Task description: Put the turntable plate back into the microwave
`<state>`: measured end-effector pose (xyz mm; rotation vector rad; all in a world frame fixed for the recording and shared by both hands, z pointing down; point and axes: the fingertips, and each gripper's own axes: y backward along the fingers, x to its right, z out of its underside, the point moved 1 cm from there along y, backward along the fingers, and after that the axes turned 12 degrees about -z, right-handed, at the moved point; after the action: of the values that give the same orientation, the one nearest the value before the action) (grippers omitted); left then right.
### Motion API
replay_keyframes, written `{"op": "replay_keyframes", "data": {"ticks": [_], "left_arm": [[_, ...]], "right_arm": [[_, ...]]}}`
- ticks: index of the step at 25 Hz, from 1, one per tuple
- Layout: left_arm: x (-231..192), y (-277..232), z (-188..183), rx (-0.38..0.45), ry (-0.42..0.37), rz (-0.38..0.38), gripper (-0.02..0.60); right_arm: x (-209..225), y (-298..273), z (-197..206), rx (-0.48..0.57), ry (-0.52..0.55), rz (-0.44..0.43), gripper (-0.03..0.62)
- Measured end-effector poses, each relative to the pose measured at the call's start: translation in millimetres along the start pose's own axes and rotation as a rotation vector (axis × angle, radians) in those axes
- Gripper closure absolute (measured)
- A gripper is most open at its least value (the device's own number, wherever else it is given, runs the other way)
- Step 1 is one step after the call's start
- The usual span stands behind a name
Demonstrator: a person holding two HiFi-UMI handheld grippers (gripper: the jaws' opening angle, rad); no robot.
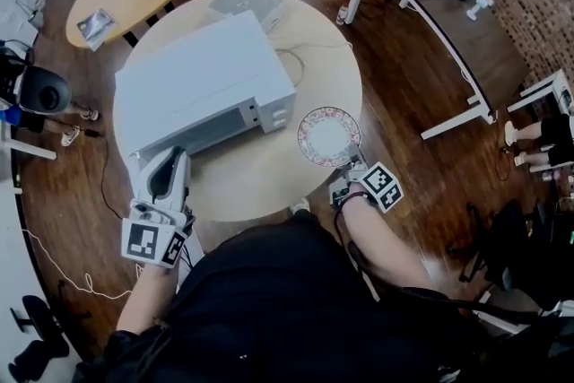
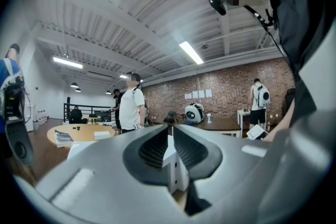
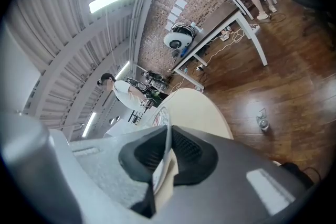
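Pinching the plate (image 1: pixel 328 135) by its rim at 5 o'clock with my shut right gripper (image 1: pixel 348 168), 3 o'clock from the microwave (image 1: pixel 202 85), I think it's stiff, slippery and breakable, while my left gripper (image 1: pixel 170 157) nips the microwave's white edge.

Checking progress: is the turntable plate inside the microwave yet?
Out: the turntable plate is clamped by its rim in the right gripper, beside the microwave.
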<state>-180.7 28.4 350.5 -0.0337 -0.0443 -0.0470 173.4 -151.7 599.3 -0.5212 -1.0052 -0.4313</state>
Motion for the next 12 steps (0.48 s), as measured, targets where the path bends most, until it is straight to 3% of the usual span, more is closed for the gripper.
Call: {"op": "replay_keyframes", "data": {"ticks": [12], "left_arm": [[-19.1,18.6,2.9,0.01,0.028,-0.038,0.545]], "right_arm": [[-20.5,-8.5,17.8,-0.036,0.015,-0.015,0.574]]}}
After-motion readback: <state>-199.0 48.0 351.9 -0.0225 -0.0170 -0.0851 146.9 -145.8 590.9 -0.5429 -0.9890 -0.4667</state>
